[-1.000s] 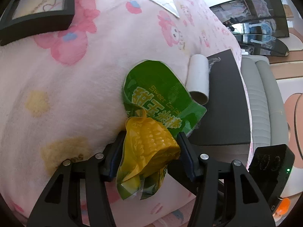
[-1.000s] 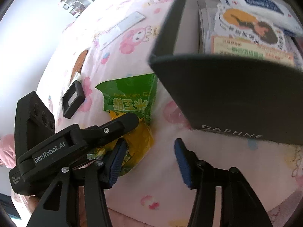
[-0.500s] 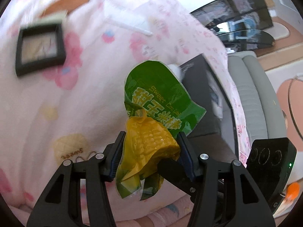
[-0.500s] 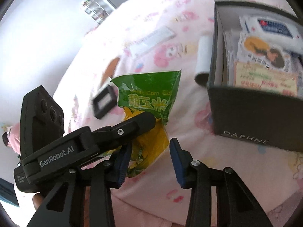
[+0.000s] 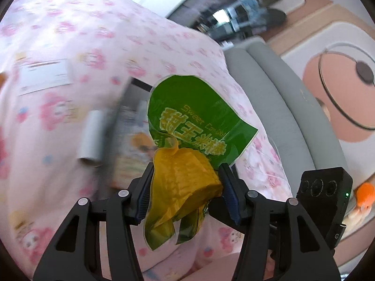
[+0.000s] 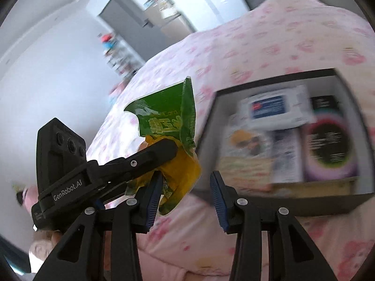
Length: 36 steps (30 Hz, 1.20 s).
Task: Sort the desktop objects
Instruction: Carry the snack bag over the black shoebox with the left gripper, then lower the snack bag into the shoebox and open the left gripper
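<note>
My left gripper [image 5: 185, 185] jaws pinch the corn packet [image 5: 187, 140]; I should carry it squarely above the black box [image 6: 281, 199] before releasing, right gripper [image 6: 185, 201] jaws spread, empty.

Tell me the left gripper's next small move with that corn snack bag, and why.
Probably carry it sideways over the open black box and lower it. The left gripper is shut on the corn snack bag, lifted clear of the pink blanket, and the box beside it already holds other packets, with its top open. The right gripper is empty.
</note>
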Available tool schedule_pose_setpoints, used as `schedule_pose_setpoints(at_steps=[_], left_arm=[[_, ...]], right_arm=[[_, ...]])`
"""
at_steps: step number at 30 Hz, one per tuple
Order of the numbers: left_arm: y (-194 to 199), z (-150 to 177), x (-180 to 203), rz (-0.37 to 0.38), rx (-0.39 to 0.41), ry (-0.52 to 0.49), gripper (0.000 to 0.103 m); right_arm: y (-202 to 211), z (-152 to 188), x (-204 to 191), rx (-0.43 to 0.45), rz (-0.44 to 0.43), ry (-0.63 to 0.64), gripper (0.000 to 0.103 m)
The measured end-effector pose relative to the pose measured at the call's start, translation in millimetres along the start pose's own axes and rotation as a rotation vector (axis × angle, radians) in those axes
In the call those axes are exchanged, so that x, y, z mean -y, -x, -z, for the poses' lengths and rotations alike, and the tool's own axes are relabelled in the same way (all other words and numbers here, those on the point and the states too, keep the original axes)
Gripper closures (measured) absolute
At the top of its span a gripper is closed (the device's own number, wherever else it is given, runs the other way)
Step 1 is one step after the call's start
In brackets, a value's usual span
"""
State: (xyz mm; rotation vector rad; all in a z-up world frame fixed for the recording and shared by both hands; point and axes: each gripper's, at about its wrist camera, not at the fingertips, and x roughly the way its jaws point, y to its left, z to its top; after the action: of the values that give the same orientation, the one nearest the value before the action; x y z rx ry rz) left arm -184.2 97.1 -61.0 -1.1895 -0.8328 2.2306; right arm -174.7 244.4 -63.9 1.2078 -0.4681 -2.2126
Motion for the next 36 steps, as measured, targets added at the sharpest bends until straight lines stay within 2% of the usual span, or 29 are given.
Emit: schedule_pose_setpoints(at_steps=[1, 3, 7, 11, 14, 15, 19, 21, 25, 28, 36], left_arm=[[-13.1, -3.3, 6.6, 0.011, -0.024, -0.009, 0.048], [-39.3, -9.8, 19.7, 0.033, -0.072, -0.027, 0.048], [-101.9, -14.8, 40.9, 0.029, -0.193, -0.065, 0.048], [-147.4, -15.5, 42.4, 0.021, -0.280, -0.037, 0.048], [-178.1, -22.0, 39.6, -0.005, -0.326, -0.017, 0.048], [-188.1, -23.9, 40.2, -0.006, -0.342, -0.016, 0.048], [-212.5, -27.2, 45.1, -0.038, -0.363, -0.024, 0.048], [-222.5, -25.9, 46.2, -0.054, -0.374, -0.023, 0.048], [-236.3, -25.5, 53.1, -0.092, -0.389, -0.030, 0.046], [-238.2, -26.0, 60.8, -0.117, -0.378, -0.062, 0.045], [-226.8, -17.9, 74.3, -0.149, -0.380, -0.104, 0.044]], right_arm=[[3.9, -9.0, 14.1, 0.014, 0.018, -0.018, 0.065], [38.2, -17.7, 46.4, 0.036, 0.041, -0.085, 0.065], [63.0, -16.1, 109.2, 0.063, 0.072, -0.223, 0.065], [63.7, -15.3, 133.7, 0.079, 0.169, -0.305, 0.065], [59.4, -31.5, 141.6, 0.104, 0.319, -0.280, 0.065], [55.8, -37.4, 140.7, 0.087, 0.348, -0.252, 0.065], [43.1, -51.9, 148.1, 0.063, 0.416, -0.215, 0.065], [36.8, -49.2, 156.5, 0.044, 0.395, -0.250, 0.065], [24.7, -48.3, 153.5, 0.034, 0.409, -0.211, 0.065], [16.8, -48.4, 148.2, 0.029, 0.390, -0.192, 0.064], [10.8, -55.1, 146.1, 0.012, 0.471, -0.144, 0.065]])
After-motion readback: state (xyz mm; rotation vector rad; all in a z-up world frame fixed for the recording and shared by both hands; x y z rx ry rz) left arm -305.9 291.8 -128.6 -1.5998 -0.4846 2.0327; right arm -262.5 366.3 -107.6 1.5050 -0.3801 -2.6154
